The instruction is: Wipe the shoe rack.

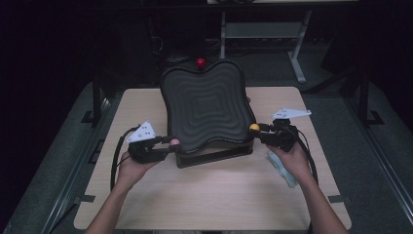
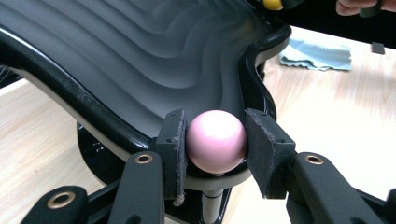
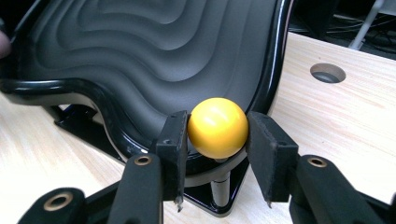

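Note:
A black tray (image 1: 207,105) with a rippled surface sits tilted on a dark stand, with ball knobs at its corners. My left gripper (image 1: 168,143) is shut on the pink ball (image 2: 216,141) at the tray's near left corner, both pads against its sides. My right gripper (image 1: 260,129) is shut on the yellow ball (image 3: 217,127) at the near right corner, which stands on a short post. A red ball (image 1: 200,62) tops the far edge of the tray. In the left gripper view the yellow ball (image 2: 272,3) peeks in at the top.
The stand rests on a light wooden table (image 1: 219,195). A pale blue cloth (image 1: 285,170) lies under my right hand. A round hole (image 3: 328,72) is cut in the tabletop beyond the tray. Dark floor and desk legs lie behind.

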Motion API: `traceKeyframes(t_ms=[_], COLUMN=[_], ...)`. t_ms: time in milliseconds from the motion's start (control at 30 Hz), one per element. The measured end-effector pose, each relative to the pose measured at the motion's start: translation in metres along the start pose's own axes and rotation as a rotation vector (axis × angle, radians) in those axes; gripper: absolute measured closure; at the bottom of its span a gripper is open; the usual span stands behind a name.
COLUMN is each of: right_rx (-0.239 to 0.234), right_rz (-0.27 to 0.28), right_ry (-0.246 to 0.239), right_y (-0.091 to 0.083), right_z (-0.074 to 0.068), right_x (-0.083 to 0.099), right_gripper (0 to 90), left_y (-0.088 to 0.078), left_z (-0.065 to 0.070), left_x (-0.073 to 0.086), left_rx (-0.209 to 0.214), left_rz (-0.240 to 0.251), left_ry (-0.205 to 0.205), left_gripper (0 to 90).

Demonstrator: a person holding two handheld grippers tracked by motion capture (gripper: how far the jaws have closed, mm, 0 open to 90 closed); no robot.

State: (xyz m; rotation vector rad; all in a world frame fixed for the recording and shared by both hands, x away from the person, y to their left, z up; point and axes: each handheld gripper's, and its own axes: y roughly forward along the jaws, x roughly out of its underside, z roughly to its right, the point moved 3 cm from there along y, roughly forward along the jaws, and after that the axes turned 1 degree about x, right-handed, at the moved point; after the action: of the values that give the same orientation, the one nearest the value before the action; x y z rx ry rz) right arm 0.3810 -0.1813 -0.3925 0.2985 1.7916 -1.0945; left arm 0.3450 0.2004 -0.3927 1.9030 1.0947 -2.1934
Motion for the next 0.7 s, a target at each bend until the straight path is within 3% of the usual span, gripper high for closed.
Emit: traceKeyframes(t_ms=[233,700], right_rx=[0.008,0.021], right_rz=[0.008,0.007], right_ry=[0.013,0.021], right_y=[-0.005,-0.008], right_z=[0.001,-0.002], right_x=[-0.001,0.002], right_gripper=[57.1,62.3], left_y=[-0.003,-0.01], left_z=[0.01,0.029], left_x=[0.001,0.003], left_rx=[0.016,0.039], left_rz=[-0.005,-0.023], left_ry=[0.001,0.015], left_gripper=[60.1,59.9])
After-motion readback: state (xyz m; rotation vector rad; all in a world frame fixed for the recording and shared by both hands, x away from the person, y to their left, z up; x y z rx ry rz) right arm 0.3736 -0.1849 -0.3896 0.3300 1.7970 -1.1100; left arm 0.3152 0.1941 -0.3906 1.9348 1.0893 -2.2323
